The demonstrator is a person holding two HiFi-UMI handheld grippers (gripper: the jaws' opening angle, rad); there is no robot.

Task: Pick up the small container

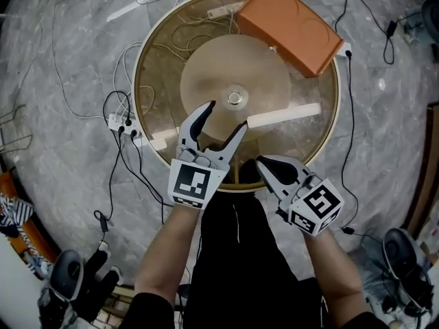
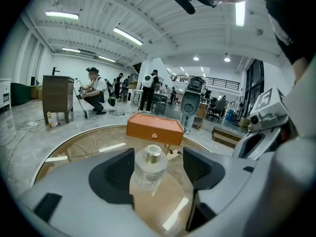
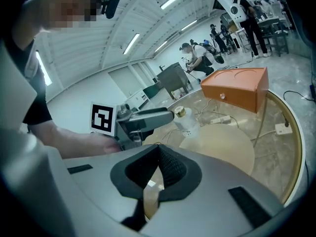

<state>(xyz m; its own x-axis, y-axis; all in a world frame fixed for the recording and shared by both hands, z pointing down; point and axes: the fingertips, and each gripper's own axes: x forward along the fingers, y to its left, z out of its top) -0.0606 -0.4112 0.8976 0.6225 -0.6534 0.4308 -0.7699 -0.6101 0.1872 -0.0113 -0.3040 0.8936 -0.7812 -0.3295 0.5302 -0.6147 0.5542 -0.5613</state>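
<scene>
The small container (image 1: 235, 98) is a clear round bottle with a gold cap, standing upright at the middle of a round glass table (image 1: 147, 53). My left gripper (image 1: 224, 118) is open, its fingertips just short of the bottle on either side. In the left gripper view the bottle (image 2: 148, 164) stands in the gap between the dark pads (image 2: 118, 172), which do not touch it. My right gripper (image 1: 272, 168) is shut on nothing, low at the table's near edge. From the right gripper (image 3: 157, 174) view the bottle (image 3: 186, 120) shows beside the left gripper (image 3: 148, 117).
An orange box (image 1: 291, 26) lies on the far right of the table, behind the bottle. A white strip (image 1: 285, 115) sits right of the centre. Cables and power strips (image 1: 120, 123) lie on the floor at the left. People stand in the far background (image 2: 94, 95).
</scene>
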